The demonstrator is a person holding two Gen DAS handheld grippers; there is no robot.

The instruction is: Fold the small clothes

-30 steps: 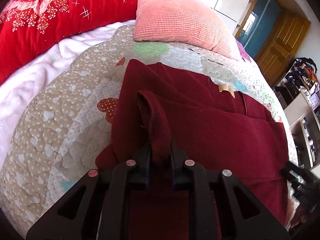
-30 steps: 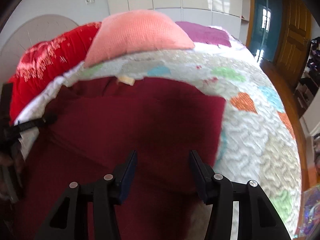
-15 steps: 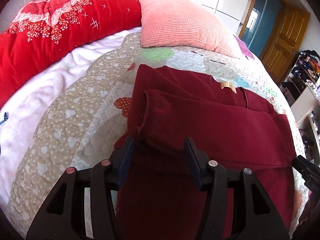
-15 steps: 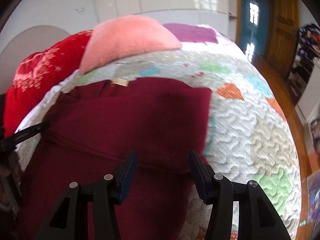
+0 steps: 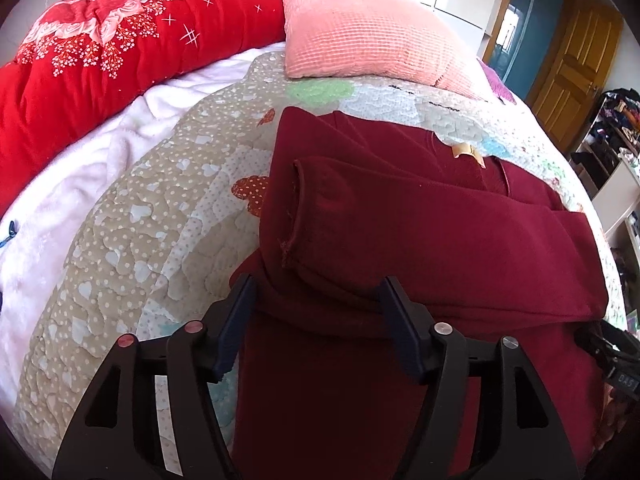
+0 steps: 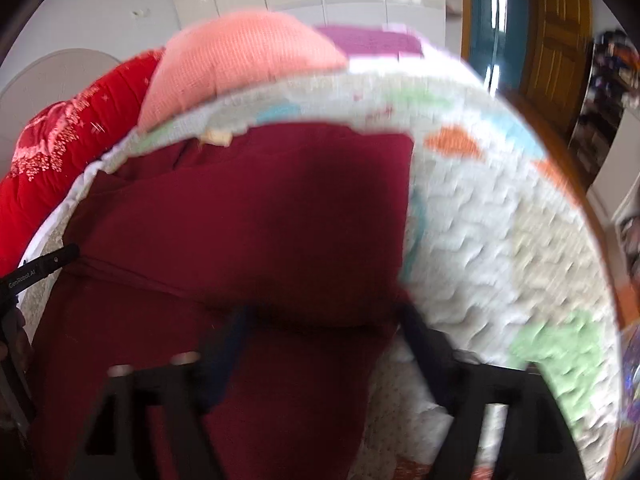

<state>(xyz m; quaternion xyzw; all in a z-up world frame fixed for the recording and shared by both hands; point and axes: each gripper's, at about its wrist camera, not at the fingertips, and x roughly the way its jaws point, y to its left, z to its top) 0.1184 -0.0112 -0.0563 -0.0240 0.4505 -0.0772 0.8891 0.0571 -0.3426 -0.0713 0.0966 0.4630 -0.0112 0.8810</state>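
Note:
A dark red sweater [image 5: 420, 248] lies flat on the patchwork quilt [image 5: 132, 240], its tan neck label [image 5: 466, 151] at the far side. One sleeve [image 5: 360, 216] is folded across the body, its cuff pointing left. My left gripper [image 5: 316, 300] is open and empty, its jaws standing either side of the sweater's left part just below the sleeve. In the blurred right wrist view the sweater [image 6: 256, 216] fills the left half. My right gripper [image 6: 324, 320] is open and empty over its right edge.
A pink pillow [image 5: 360, 28] and a red flowered duvet [image 5: 100, 52] lie at the head of the bed. A white blanket [image 5: 60, 208] is at the left. A wooden door [image 5: 576, 56] and a shelf of clutter [image 5: 612, 128] stand at the right.
My left gripper let go of the sleeve, opened, and drew back; the sleeve now lies flat across the sweater. My right gripper stays open and is moving, blurring its view.

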